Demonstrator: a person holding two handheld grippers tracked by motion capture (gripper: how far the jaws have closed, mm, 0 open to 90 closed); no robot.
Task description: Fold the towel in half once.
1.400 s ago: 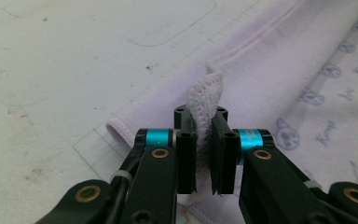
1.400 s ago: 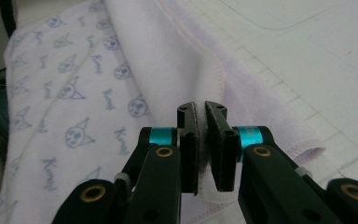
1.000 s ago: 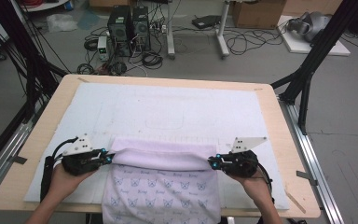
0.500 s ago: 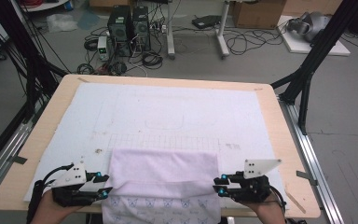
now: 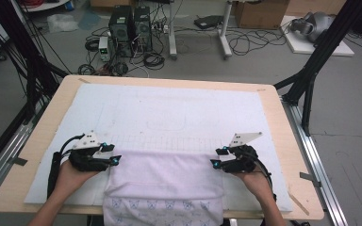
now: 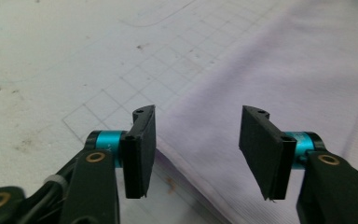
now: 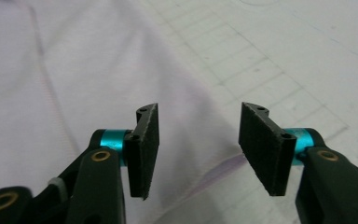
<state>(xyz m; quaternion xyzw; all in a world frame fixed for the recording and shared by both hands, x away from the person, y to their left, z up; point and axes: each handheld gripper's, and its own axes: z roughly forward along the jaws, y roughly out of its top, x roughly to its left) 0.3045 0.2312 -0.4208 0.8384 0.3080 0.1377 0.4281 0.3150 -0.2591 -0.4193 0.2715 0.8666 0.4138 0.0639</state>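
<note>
Left hand-held gripper (image 5: 114,161): jaws apart, empty | right hand-held gripper (image 5: 215,163): jaws apart, empty | cloth (image 5: 165,181): flat on tabletop (image 5: 283,117) | advice: pinch both fold corners evenly.

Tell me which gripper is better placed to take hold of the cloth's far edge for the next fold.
Neither clearly. The left gripper and right gripper sit open at opposite far corners of the cloth, each straddling its edge. If forced, left: its jaws frame the corner more squarely.

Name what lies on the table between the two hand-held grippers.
In the high view, the folded pale lilac cloth spans the stretch between the left hand-held gripper and the right hand-held gripper, resting on the white mat.
</note>
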